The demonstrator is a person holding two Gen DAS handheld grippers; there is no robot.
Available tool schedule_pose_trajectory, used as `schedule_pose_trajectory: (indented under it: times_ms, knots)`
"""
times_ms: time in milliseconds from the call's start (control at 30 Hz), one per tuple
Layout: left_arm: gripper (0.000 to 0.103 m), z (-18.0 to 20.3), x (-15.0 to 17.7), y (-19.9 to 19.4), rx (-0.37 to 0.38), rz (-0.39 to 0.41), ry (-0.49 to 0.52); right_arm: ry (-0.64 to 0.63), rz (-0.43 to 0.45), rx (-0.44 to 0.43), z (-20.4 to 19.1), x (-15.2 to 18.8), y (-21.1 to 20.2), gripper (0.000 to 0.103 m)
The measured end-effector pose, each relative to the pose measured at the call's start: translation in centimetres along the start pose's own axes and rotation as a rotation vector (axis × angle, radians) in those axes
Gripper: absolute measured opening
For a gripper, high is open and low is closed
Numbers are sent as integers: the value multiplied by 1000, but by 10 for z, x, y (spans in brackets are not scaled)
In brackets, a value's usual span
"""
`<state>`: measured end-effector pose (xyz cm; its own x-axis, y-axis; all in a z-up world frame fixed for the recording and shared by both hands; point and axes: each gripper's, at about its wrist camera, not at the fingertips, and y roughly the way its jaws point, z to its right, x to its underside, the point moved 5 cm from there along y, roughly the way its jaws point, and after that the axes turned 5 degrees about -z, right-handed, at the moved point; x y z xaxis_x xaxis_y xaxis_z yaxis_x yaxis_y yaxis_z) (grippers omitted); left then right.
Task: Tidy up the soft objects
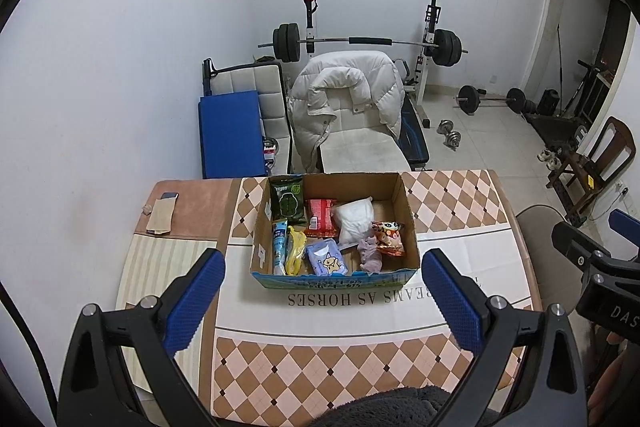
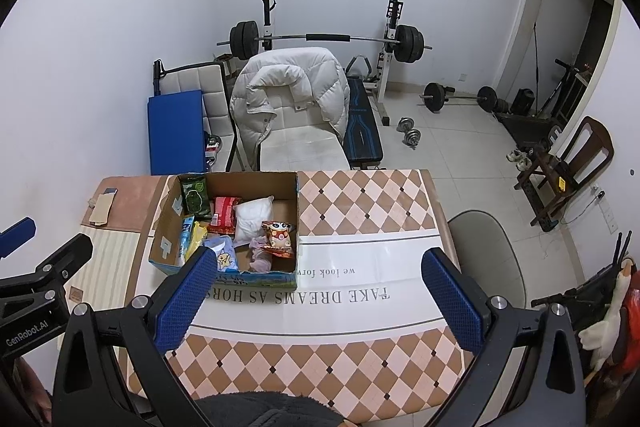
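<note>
Left wrist view showed the left gripper [image 1: 322, 291] with blue fingers [image 1: 196, 301] spread wide and empty above the checkered table [image 1: 344, 367]. The right gripper [image 2: 320, 293] was equally released. Soft packets lay inside the open cardboard box [image 1: 406, 203] on the table.

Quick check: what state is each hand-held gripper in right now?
Left hand-held gripper: open, holding nothing, short of the cardboard box.
Right hand-held gripper: open, holding nothing, above the table.
</note>
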<state>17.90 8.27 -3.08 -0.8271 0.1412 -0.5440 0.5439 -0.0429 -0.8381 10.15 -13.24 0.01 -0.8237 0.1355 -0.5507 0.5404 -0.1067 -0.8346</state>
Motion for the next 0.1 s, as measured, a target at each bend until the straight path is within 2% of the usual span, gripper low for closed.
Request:
schedule_pose_trajectory:
  times_ms: [100]
  knots:
    - [101,4,-6,-4,5,4,5,5,2,-1,-2,-1,-3,103]
